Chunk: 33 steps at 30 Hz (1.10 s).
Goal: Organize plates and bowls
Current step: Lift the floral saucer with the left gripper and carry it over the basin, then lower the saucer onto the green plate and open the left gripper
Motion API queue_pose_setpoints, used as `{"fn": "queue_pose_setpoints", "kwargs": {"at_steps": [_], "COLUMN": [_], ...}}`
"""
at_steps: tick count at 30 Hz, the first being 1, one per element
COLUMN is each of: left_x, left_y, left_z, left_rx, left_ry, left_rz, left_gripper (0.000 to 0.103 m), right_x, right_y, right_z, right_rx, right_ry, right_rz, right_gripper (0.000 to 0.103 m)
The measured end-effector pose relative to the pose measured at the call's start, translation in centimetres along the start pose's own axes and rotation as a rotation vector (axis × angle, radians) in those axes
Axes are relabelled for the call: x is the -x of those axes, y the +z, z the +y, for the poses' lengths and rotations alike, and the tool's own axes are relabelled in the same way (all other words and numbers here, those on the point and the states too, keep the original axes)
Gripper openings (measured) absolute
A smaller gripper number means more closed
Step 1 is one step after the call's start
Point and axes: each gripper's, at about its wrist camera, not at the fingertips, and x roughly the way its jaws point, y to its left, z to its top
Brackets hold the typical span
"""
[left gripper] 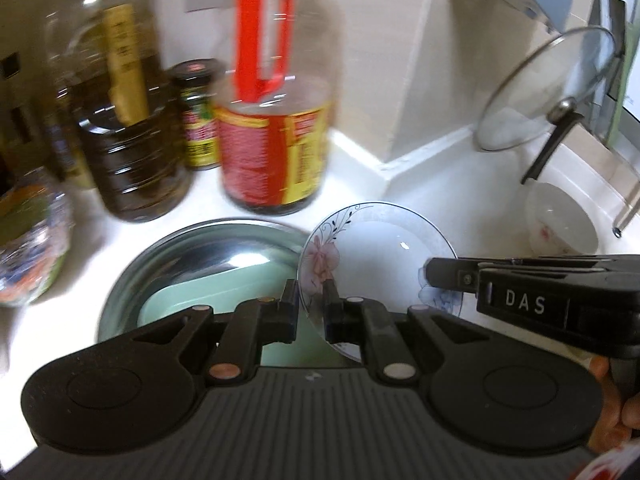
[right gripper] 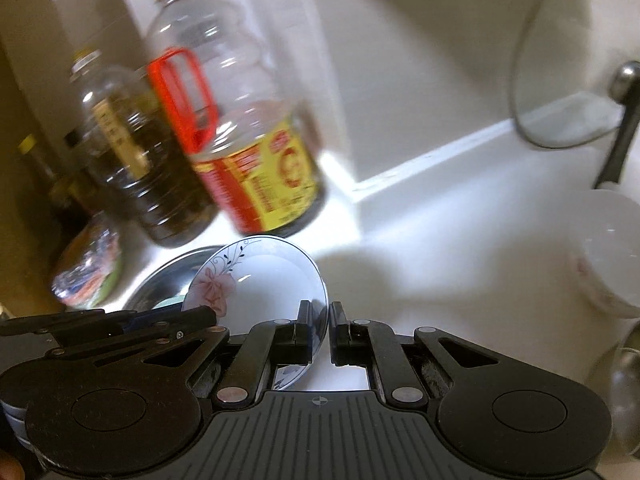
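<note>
I hold one small flowered plate (left gripper: 372,256) between my two tools, lifted off the white desk (left gripper: 460,184). My left tool (left gripper: 313,300) is closed on the plate's near-left rim, its two fingers pinching the edge where the pink flower is painted. My right tool (right gripper: 320,322) is closed on the opposite rim, the thin edge caught between its fingers. In the left view, the right tool reaches in from the right side, its tip over the plate's blue flower.

The plate hangs over the right edge of a wide steel basin (left gripper: 192,252) that rests on the desk, with a pale green tray (left gripper: 176,304) lying inside it. Behind the basin, toward the desk's back-left corner, stand a dark oil bottle (left gripper: 120,128), a small jar (left gripper: 198,116) and a bottle with a red handle (left gripper: 272,120). Toward the right edge, a white bowl (left gripper: 560,216) with a pink mark lies tilted, and a glass pot lid (left gripper: 540,92) leans against the wall behind it.

I judge the step in hand is carrying the plate away from the basin toward wherever the dishes are gathered. The next move calls for keeping both tools level with each other so the plate does not twist, then lowering it flat before either tool lets go.
</note>
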Motion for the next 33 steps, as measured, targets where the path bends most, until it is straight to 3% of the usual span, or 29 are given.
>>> {"fn": "queue_pose_setpoints", "kwargs": {"at_steps": [15, 33], "left_x": [1.3, -1.2], "left_y": [-2.5, -3.3], "left_z": [5.4, 7.9], "left_rx": [0.090, 0.109], "left_ry": [0.076, 0.065], "left_rz": [0.028, 0.103], "left_gripper": [0.010, 0.010], "right_x": [-3.0, -6.5], "right_y": [-1.6, -2.8], "right_z": [5.3, 6.4], "right_rx": [0.074, 0.058], "right_ry": [0.059, 0.020], "right_rz": [0.078, 0.151], "right_gripper": [0.008, 0.008]}}
